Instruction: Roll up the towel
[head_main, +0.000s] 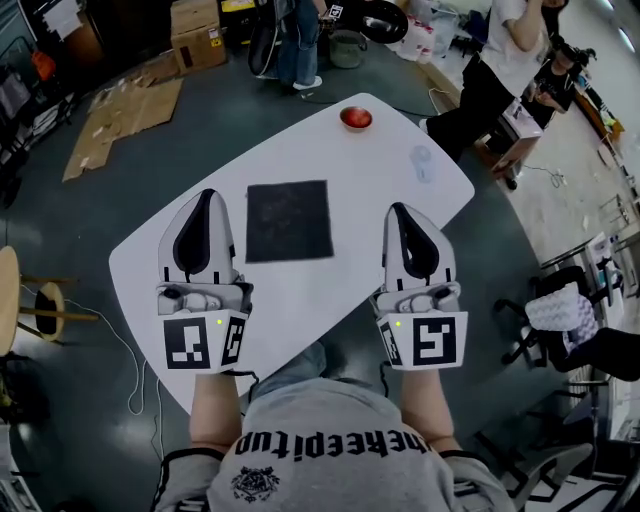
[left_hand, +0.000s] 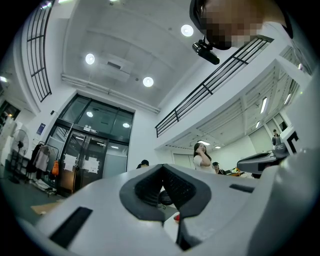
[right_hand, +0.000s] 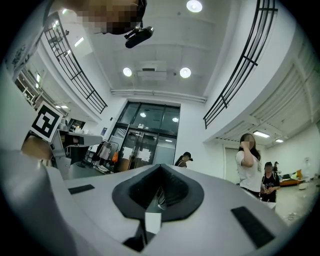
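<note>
Head view: a person holds one pair of tongs in each hand over a white worktop (head_main: 300, 295), and a towel lies between the two.
Towel (head_main: 289, 221): dark and roughly square. It lies flat and unrolled near the middle of the worktop, and nothing touches it.
Left tongs (head_main: 207, 196): just left of the towel and apart from it, with the tip level with the towel's far half. The marker cube sits at the near end, by the person's hand.
Right tongs (head_main: 397, 210): right of the towel with a slightly wider gap than on the left, and likewise not touching it.
Left gripper view: the left tongs (left_hand: 162, 172) have their dark pads pressed together with nothing gripped. They aim above the towel into the room, at ceiling lights, glass doors and a balcony railing.
Right gripper view: the right tongs (right_hand: 160, 172) are also closed, pad against pad and empty. They face the same glass doors, with people standing off to the right.
Red bowl (head_main: 356, 118): beyond the towel's far right corner, well apart from it, near the worktop's far edge.
Pale small object (head_main: 423, 163): right of the towel and farther off; what it is cannot be told.
Cardboard sheets (head_main: 115, 115): on the floor, far beyond the towel and to its left.
Standing person (head_main: 500, 60): on the floor, far beyond the towel and to its right.
</note>
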